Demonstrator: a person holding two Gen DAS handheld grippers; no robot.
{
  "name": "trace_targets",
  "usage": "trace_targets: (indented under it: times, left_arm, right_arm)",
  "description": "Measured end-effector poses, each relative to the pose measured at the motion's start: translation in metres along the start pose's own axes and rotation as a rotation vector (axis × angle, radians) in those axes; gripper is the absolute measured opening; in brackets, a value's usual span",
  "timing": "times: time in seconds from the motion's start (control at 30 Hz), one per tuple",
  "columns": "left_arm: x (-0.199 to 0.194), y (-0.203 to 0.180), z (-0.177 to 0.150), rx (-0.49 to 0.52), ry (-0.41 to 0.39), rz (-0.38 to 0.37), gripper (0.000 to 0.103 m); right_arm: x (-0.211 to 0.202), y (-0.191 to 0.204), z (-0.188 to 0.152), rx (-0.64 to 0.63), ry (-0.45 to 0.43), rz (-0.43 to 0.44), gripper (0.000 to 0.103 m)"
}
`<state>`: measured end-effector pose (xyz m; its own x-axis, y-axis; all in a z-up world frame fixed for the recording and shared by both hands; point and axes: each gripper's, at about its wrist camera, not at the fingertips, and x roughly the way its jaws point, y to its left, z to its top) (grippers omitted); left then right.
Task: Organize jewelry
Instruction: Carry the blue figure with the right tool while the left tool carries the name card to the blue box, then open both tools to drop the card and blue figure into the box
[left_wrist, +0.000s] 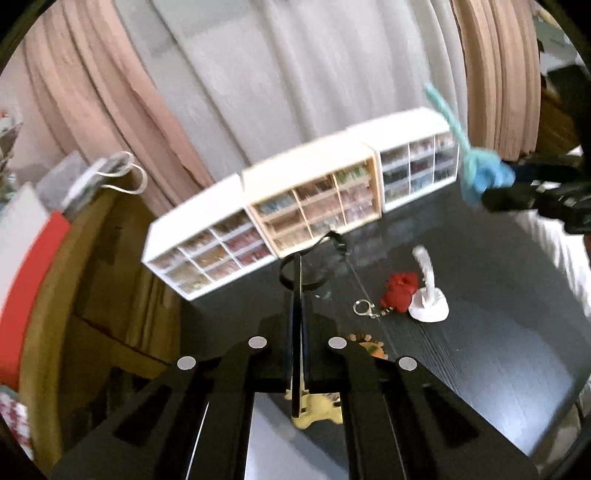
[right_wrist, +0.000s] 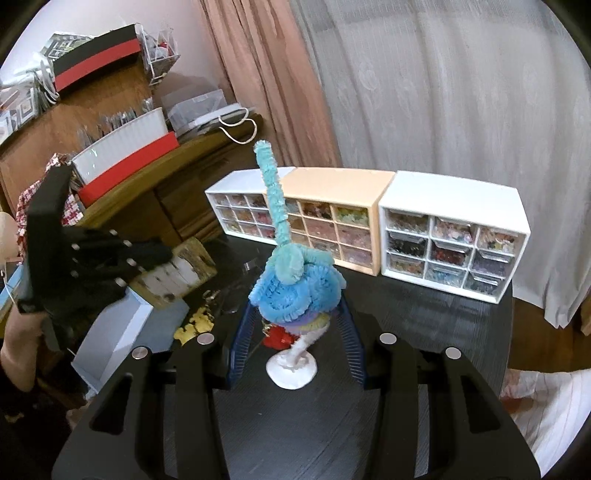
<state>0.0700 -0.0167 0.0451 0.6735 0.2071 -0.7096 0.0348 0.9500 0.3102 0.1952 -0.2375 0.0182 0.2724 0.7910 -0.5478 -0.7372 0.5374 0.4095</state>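
Gripping a fuzzy blue pipe-cleaner ornament (right_wrist: 295, 291) between its blue ribbed pads (right_wrist: 240, 343), the right gripper (right_wrist: 295, 345) holds it above the black table (right_wrist: 424, 325), the jaws closed on its coiled body while a teal stem rises straight up from it. Directly below the ornament stands a small white stand (right_wrist: 293, 367) with a curved post on a round foot, and a red keychain charm (right_wrist: 279, 338) lies just beside that foot. The left gripper (left_wrist: 297, 332) has its fingers pressed together on a thin black cord loop (left_wrist: 304, 271), which arcs out ahead of the fingertips over the table. From the left wrist view the red charm (left_wrist: 400, 295) with its metal ring and chain sits touching the white stand (left_wrist: 428, 302), off to the right of the left gripper, and the blue ornament (left_wrist: 484, 173) shows high at the right, blurred. A yellow flat piece (left_wrist: 317, 413) lies on the table beneath the left gripper's fingers. Along the far edge of the table stand three small drawer cabinets (right_wrist: 369, 229) side by side, two white and one peach in the middle, each with nine clear drawers of beads. Curtains (right_wrist: 443, 92) hang behind them.
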Motion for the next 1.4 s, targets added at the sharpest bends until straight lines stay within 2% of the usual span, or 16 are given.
trace_targets:
  times: [0.07,0.2,0.43,0.6,0.77,0.87,1.03,1.17,1.3,1.4]
  left_arm:
    - [-0.019,0.013,-0.002,-0.025,-0.033,0.011,0.005]
    - [-0.048,0.034,-0.017,-0.060,-0.052,0.003,0.005]
    - [-0.068,0.058,-0.074,-0.108,0.020,-0.006,0.005]
    - [-0.061,0.063,-0.116,-0.160,0.105,-0.086,0.005]
    - [-0.051,0.063,-0.152,-0.246,0.161,-0.183,0.005]
    - [-0.043,0.062,-0.168,-0.293,0.181,-0.230,0.005]
    - [-0.047,0.068,-0.179,-0.356,0.155,-0.253,0.005]
    - [-0.052,0.074,-0.186,-0.392,0.149,-0.272,0.005]
    - [-0.054,0.082,-0.194,-0.429,0.154,-0.271,0.007]
    - [-0.050,0.083,-0.197,-0.431,0.206,-0.236,0.008]
  right_arm:
    - [-0.003,0.008,0.004,0.011,-0.009,0.030,0.044]
    - [-0.007,0.026,0.010,0.017,-0.025,0.097,0.044]
    - [-0.002,0.077,0.008,-0.008,-0.007,0.251,0.044]
    - [0.015,0.112,0.001,0.012,0.036,0.383,0.044]
    - [0.038,0.151,-0.007,-0.041,0.112,0.439,0.044]
    - [0.055,0.170,-0.016,-0.074,0.162,0.443,0.044]
    - [0.095,0.195,-0.032,-0.088,0.263,0.451,0.044]
    - [0.125,0.216,-0.042,-0.140,0.342,0.403,0.044]
    - [0.144,0.228,-0.043,-0.152,0.385,0.376,0.044]
    - [0.156,0.234,-0.044,-0.186,0.421,0.296,0.044]
